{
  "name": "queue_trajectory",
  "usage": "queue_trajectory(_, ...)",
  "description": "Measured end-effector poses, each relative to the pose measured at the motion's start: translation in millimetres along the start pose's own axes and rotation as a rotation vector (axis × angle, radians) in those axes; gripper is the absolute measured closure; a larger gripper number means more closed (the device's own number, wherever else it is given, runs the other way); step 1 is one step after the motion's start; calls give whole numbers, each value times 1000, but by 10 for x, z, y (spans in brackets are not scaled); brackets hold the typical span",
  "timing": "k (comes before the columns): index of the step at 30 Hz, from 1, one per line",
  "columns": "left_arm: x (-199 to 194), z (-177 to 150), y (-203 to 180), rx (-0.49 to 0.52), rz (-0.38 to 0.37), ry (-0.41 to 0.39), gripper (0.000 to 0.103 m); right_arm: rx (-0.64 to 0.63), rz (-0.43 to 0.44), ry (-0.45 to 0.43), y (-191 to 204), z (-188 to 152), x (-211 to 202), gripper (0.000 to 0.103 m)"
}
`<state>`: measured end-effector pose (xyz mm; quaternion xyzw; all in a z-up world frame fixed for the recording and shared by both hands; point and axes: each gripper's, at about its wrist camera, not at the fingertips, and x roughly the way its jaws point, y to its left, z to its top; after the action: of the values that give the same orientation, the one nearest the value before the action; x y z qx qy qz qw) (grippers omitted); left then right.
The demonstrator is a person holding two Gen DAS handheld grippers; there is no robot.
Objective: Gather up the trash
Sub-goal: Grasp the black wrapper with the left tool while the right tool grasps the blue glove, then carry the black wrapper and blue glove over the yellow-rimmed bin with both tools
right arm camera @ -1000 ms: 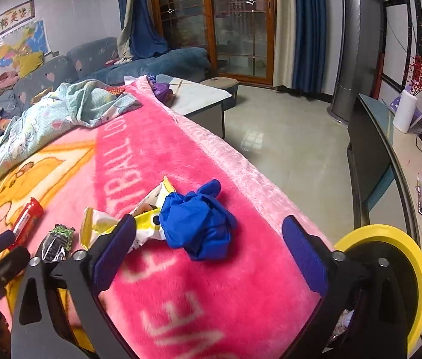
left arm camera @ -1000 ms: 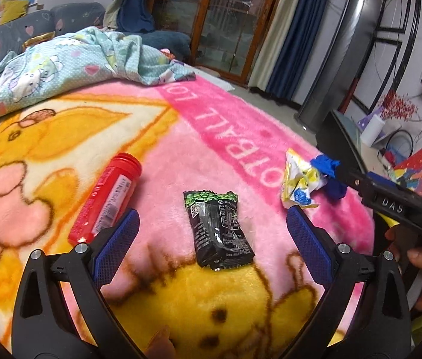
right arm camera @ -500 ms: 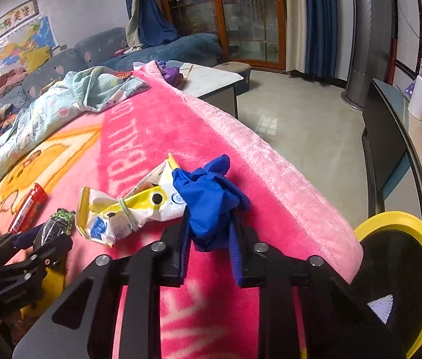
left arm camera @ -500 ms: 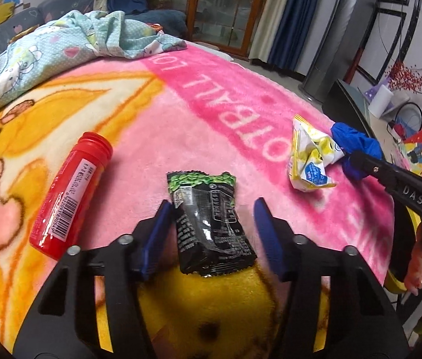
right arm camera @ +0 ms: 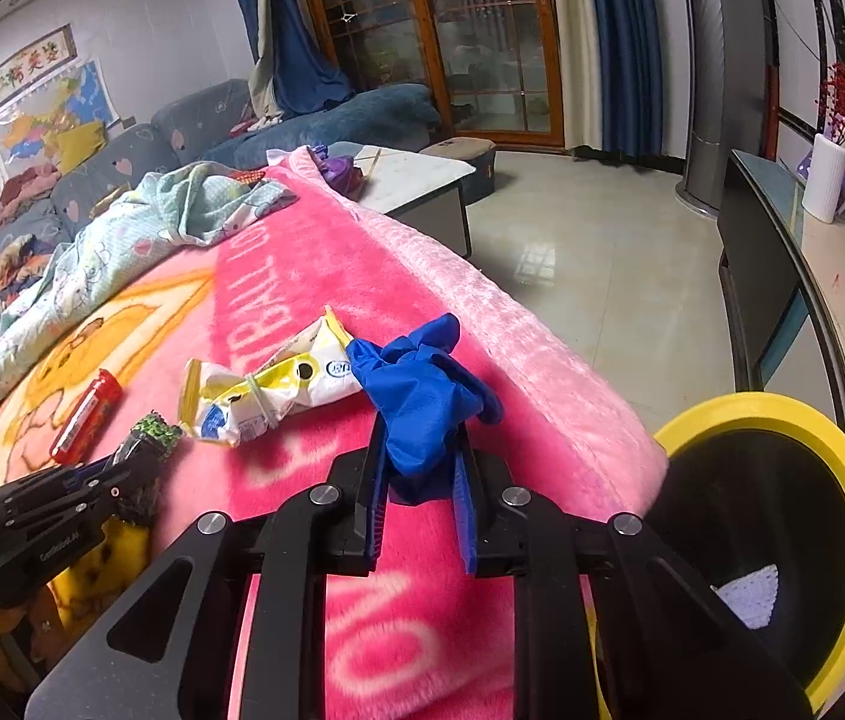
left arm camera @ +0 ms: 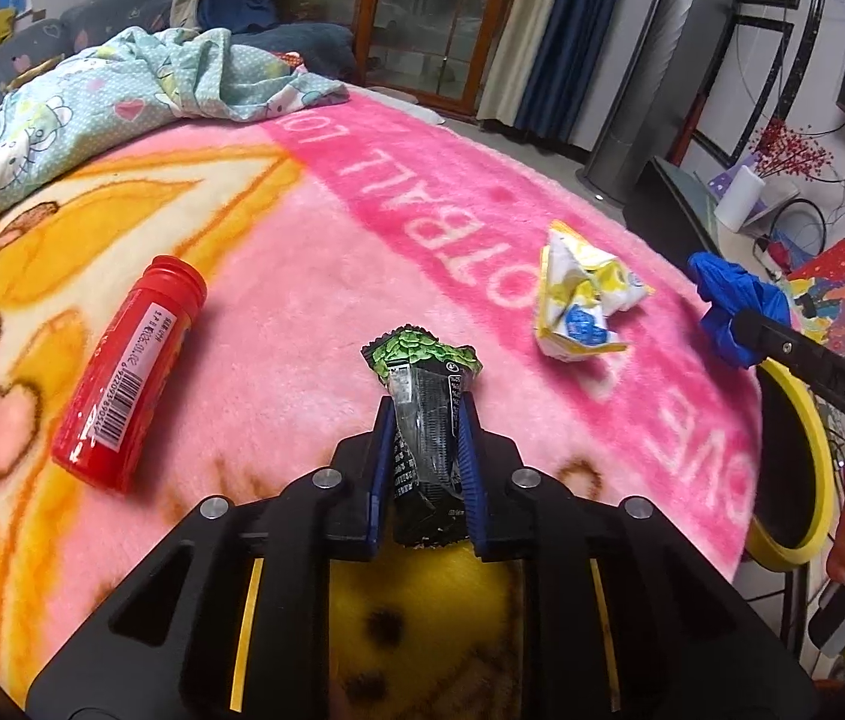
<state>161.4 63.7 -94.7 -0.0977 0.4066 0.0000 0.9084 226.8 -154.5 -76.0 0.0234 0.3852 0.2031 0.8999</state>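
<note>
Pink and yellow plush blanket (left arm camera: 314, 276) spread over the surface, printed with a cartoon figure and pale lettering on a deeper pink band along the right edge. At the far left corner, a rumpled pale-blue cartoon-print sheet (left arm camera: 122, 96); behind it a grey sofa (right arm camera: 122, 162) under wall maps. Toward the left edge, lying on its side: red bottle (left arm camera: 128, 372) with a barcode label. Near the near edge, about midway: left tool (left arm camera: 425, 420), just closing, now clamped on the black wrapper (left arm camera: 425, 414), whose green crimped end pokes out past the blue pads. Right of that, flat on the pink band: crumpled yellow-and-white wrapper (left arm camera: 584, 300), free of either tool. At the right edge: right tool (right arm camera: 419, 450), just closed, pinched on the blue glove (right arm camera: 422, 396), which bunches up above the pads and touches the yellow-and-white wrapper's end. Just beyond the right edge, lower down: yellow-rimmed bin (right arm camera: 782, 420) with a dark inside and something pale at the bottom. Farther off: glossy tiled floor (right arm camera: 590, 252), wood-framed glass doors (right arm camera: 470, 30) with blue curtains, a low white-topped table at the blanket's far end, a dark sideboard on the right with a white vase (right arm camera: 824, 180) of red berries.
</note>
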Motion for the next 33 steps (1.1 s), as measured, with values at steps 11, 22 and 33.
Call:
queue_trajectory(11, -346, 1, -158, 12, -48, -78, 90, -1, 23, -16, -102, -105, -311, 85)
queue_trajectory(22, -583, 62, -461, 59, -112, -132, 90, 44, 6, -23, -376, -177, -572, 85)
queue_trajectory(33, -625, 63, -798, 116, -174, -143, 90, 89, -23, -56, -687, -223, -867, 85)
